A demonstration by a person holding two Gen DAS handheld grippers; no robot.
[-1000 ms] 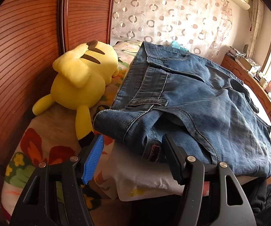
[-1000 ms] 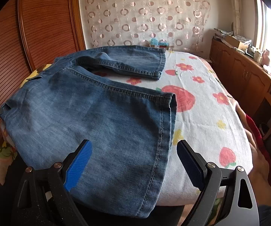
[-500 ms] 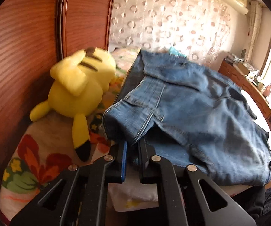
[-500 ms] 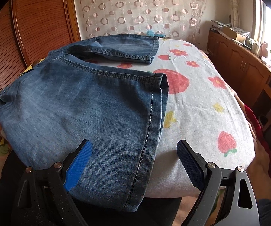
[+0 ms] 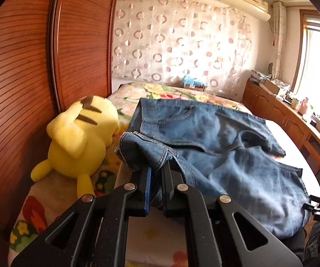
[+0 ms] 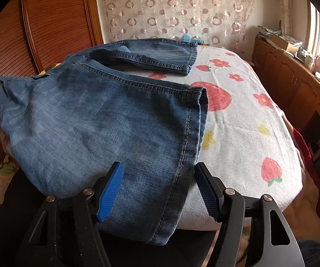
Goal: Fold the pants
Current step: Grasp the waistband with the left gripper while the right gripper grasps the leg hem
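- Pants [image 6: 97,120]: blue denim, spread on the bed [image 6: 248,115], with the near leg's hem hanging over the near edge.
- Nearest in the left wrist view, the left tool [image 5: 155,173] is seen pressed together on the waistband corner [image 5: 142,153]. A second ago it was spread just short of that corner; half a second ago it had already been shut on it. The corner has since been lifted off the bed and the denim is bunched above the fingers.
- In the right wrist view, the right tool [image 6: 160,189] is seen spread on either side of the near hem [image 6: 182,155]. The opening has been narrowed since a second ago, but nothing is pinched yet.
- From these changes it is judged that one end has been secured and the other is about to be; the fold itself has not been started.
- The long axis of the pants is laid across the bed, left to right: the waist is pointed left, toward the yellow plush toy [image 5: 79,142] and the wooden wardrobe [image 5: 26,66], and the hems are pointed right.
- Farther off, the second leg [image 6: 157,54] is splayed away toward the curtain [image 6: 173,9], so the legs are not yet stacked.
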